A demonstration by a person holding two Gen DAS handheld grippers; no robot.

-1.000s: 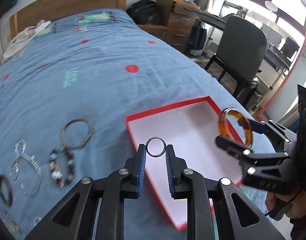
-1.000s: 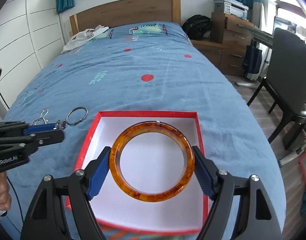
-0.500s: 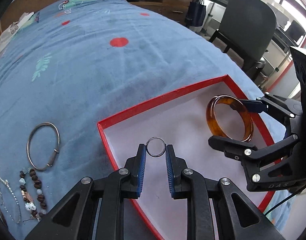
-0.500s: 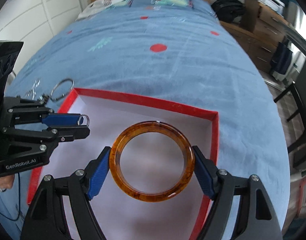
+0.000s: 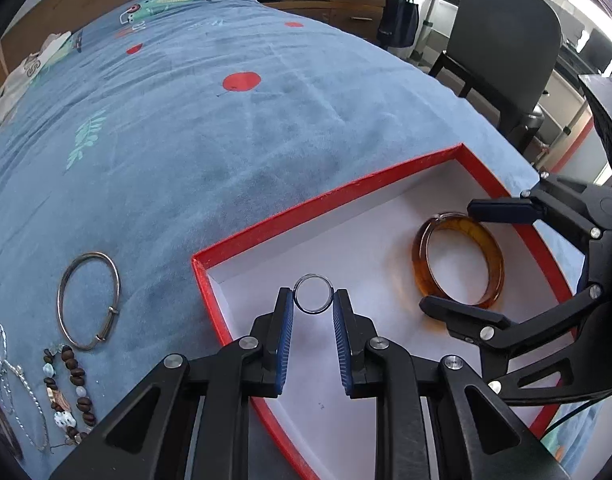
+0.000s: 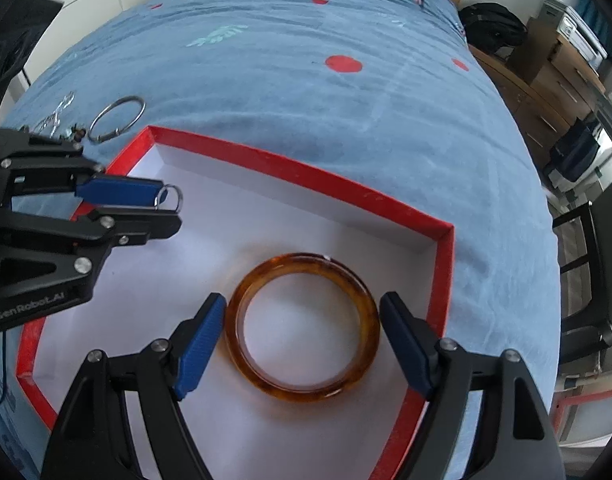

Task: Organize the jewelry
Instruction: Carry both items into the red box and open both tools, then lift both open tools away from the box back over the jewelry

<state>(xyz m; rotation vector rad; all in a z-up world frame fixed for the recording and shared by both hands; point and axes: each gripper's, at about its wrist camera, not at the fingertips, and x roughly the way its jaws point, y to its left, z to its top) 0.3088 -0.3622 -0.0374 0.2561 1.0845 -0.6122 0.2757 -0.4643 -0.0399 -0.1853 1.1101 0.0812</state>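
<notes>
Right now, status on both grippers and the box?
Left gripper shut on small ring, over red box. Right gripper open around amber bangle, bangle resting in box. Nothing in the way.

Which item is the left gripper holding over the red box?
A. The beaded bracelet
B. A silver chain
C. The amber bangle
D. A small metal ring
D: the left gripper is pinching a small metal ring at its fingertips above the red box, while the amber bangle sits between the right gripper's jaws.
</notes>
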